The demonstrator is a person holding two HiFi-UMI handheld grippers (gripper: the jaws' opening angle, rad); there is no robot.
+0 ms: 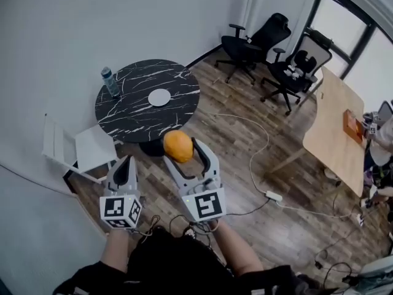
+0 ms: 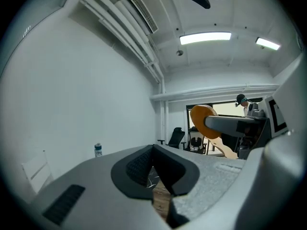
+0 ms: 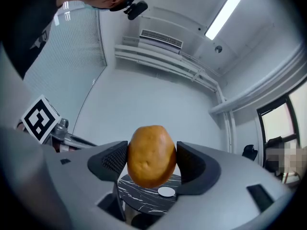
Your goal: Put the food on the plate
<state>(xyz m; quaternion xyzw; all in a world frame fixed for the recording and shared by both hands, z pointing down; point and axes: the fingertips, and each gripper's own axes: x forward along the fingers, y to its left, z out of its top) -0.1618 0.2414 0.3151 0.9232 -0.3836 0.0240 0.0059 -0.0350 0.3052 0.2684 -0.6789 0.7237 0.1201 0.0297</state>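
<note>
The bottom edge of the head view is cutting off the person's forearms [image 1: 236, 251], and the right gripper [image 1: 183, 145] is covering part of the near rim of the round black marble table [image 1: 132, 118]. In the right gripper view the food [image 3: 151, 156], a rounded orange-brown piece, is blocking the middle of the tabletop. That gripper's jaws are standing wide with both pads pressing on the food, holding it in the air on the near side of the table, well apart from the small white plate [image 1: 159, 97] lying on the tabletop. The left gripper [image 1: 126, 162] is hanging beside it, jaw tips meeting with nothing between them. A bottle [image 1: 110, 82] is standing at the table's far rim. A white folding chair [image 1: 80, 146] is leaning by the wall, cables [image 1: 258, 158] are trailing over the wood floor [image 1: 288, 226], and office chairs [image 1: 252, 42] are sitting near a wooden table [image 1: 334, 128].
</note>
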